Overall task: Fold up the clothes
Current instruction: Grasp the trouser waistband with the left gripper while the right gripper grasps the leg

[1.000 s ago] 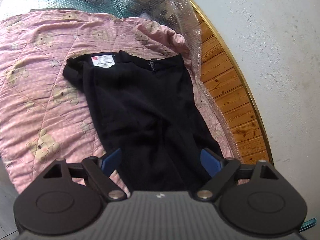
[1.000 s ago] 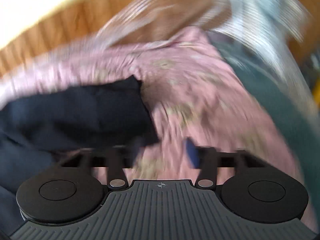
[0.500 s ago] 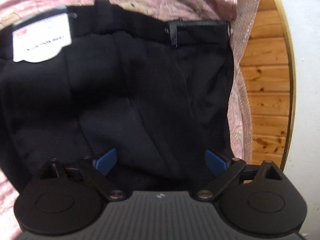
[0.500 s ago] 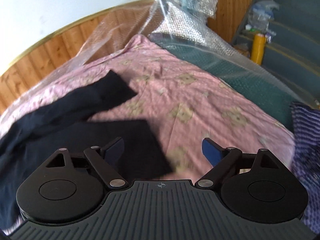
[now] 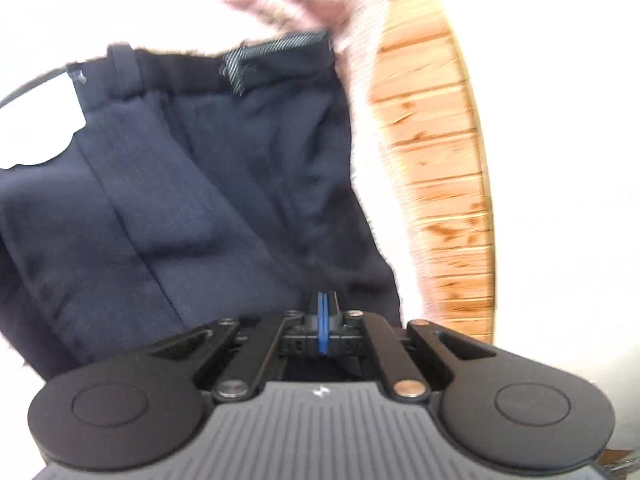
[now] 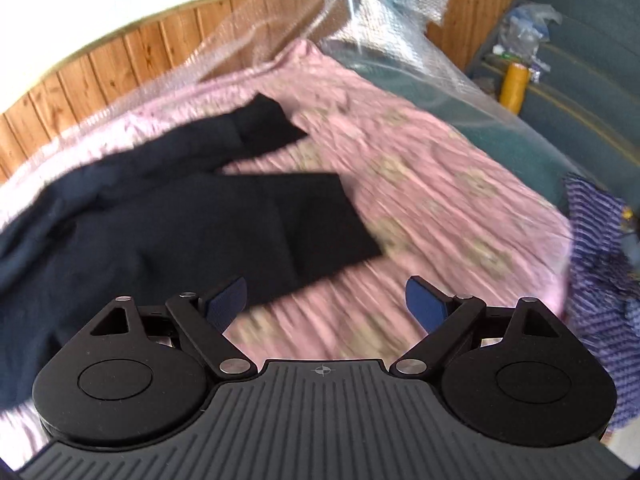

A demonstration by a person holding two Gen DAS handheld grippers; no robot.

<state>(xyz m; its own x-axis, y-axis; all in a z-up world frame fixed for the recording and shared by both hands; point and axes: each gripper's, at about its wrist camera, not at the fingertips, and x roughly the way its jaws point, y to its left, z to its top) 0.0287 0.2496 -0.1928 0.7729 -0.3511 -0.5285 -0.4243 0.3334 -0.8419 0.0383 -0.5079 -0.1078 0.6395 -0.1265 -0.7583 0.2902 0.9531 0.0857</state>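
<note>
Black trousers (image 5: pixel 200 200) fill the left wrist view, waistband at the top with a white label (image 5: pixel 36 128) at the left edge. My left gripper (image 5: pixel 323 300) is shut low on the trousers near their right edge, blue pads pressed together with dark cloth bunched at them. In the right wrist view the trousers (image 6: pixel 160 220) lie on a pink quilt (image 6: pixel 440 200), with both leg ends spread apart toward the right. My right gripper (image 6: pixel 326 304) hangs open just above the quilt, its left finger (image 6: pixel 224 300) over the nearer leg's hem.
Wooden wall panelling (image 6: pixel 100 68) runs behind the quilt, and bubble wrap (image 6: pixel 380 12) is piled at the far end. A purple knitted garment (image 6: pixel 600 280) lies at the quilt's right edge. A yellow roll (image 6: pixel 516 86) stands on steps at the far right.
My left gripper went from wide open to shut while closing in on the trousers. The right gripper stayed open and drifted slightly toward the nearer leg hem.
</note>
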